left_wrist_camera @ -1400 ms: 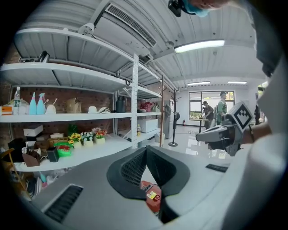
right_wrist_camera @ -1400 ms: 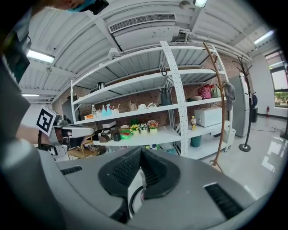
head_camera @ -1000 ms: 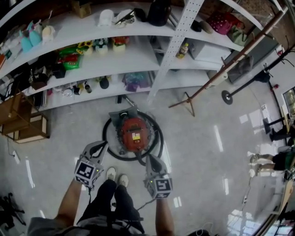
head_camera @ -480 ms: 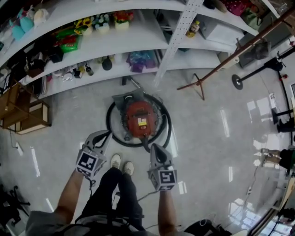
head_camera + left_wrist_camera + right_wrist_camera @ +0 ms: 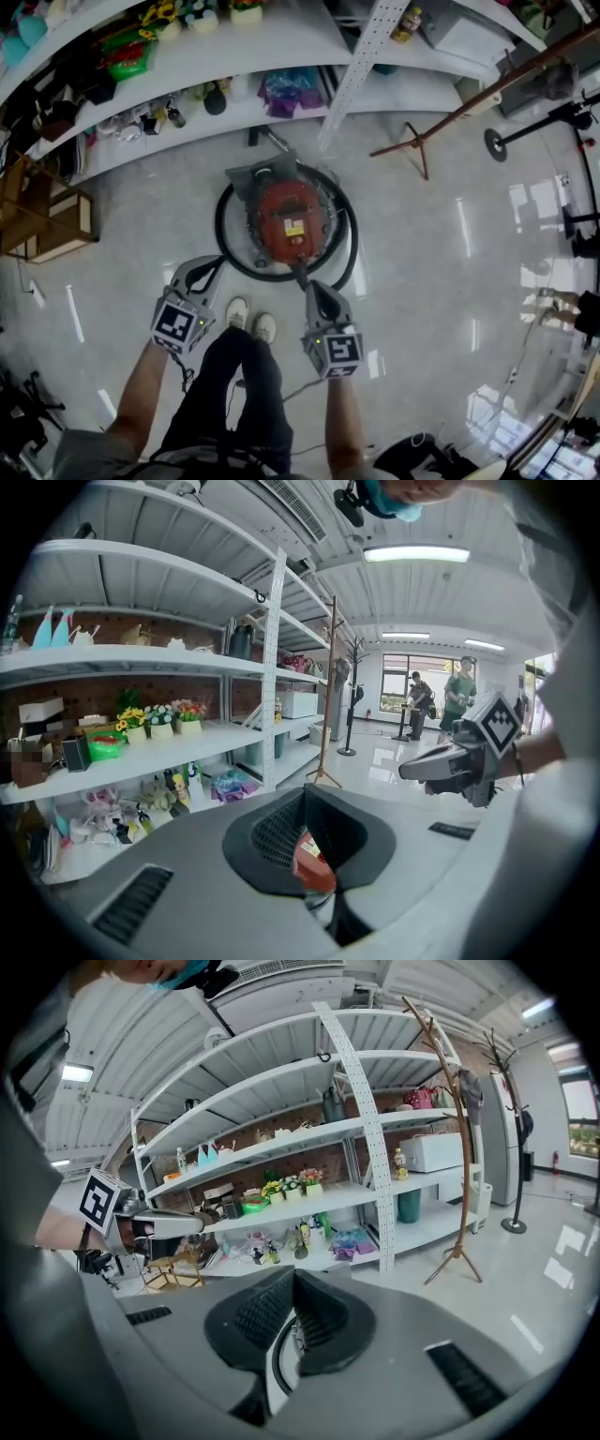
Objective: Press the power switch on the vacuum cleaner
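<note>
The power switch cannot be made out. From the head view the red vacuum cleaner (image 5: 289,217) shows only its top with a small yellow label, and no button stands out. A black hose (image 5: 221,230) rings the machine on the floor, and part of the ring is hidden behind the right gripper (image 5: 309,289). Each gripper view gives only a sliver of the scene past the jaws: a strip of red body in the left gripper view, a curve of hose and pale floor in the right.

Both tongs are closed at the tips with nothing between them. The left gripper (image 5: 208,270) hangs just outside the hose ring on its near left. The right gripper is over the ring's near edge, close to the vacuum cleaner but apart from it.

The person's shoes (image 5: 250,319) stand just short of the ring, between the two grippers. White shelves (image 5: 281,112) crowded with small goods run close behind the machine. A wooden crate (image 5: 47,230) sits well to the left and a coat stand's foot (image 5: 417,150) to the back right. The glossy floor (image 5: 422,262) lies open to the right.
</note>
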A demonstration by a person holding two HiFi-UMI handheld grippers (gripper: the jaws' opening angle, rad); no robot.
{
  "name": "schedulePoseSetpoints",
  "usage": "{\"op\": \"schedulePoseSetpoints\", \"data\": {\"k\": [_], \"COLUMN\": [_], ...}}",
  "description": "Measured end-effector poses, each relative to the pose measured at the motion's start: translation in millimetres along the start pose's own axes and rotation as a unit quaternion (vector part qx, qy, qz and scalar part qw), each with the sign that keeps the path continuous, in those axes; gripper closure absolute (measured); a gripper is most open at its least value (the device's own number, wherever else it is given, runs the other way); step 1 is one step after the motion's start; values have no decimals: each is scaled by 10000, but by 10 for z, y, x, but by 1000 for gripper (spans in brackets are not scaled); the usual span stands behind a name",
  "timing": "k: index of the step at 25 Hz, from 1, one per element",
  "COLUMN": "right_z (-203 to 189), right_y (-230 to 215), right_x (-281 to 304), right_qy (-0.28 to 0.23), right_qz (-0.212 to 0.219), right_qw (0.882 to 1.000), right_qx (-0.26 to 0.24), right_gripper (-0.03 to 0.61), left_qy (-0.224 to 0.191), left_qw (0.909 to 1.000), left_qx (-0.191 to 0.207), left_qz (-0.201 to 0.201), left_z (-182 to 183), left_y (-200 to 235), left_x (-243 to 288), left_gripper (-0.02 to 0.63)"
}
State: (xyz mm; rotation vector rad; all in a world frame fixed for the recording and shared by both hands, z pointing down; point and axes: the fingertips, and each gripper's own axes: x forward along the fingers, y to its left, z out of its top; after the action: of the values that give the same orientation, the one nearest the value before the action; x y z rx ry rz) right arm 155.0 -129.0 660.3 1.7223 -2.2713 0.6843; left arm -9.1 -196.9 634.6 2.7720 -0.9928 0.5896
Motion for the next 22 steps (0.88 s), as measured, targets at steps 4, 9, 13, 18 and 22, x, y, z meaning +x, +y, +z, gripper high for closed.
{"op": "schedulePoseSetpoints", "data": {"k": [4,9,13,18,22], "right_z": [-224,-424,-593,-723,-806], "right_y": [-83,-125,-192,-246,-267], "right_x": [166,385,601,841,970], "right_qy": [119,209,253,303,336], "right_qz": [40,49,59,17,49], "right_qw": [9999,9998,9997,9995,9994], "right_qx": [-31,-21,-10,2,114], "right_gripper": [571,571,571,571,571], "left_qy": [102,192,324,380,372], "left_qw": [9999,9996,9991,9989,9989], "left_qx": [-97,-216,-271,-279,-284], "left_qz": [-11,-28,-45,-69,-74], "left_z": [-256,-555,-812,-1032,-1151], "left_y": [23,91,164,274,341], "left_x": [85,165,280,425,504], "left_gripper": [604,604,604,604,604]}}
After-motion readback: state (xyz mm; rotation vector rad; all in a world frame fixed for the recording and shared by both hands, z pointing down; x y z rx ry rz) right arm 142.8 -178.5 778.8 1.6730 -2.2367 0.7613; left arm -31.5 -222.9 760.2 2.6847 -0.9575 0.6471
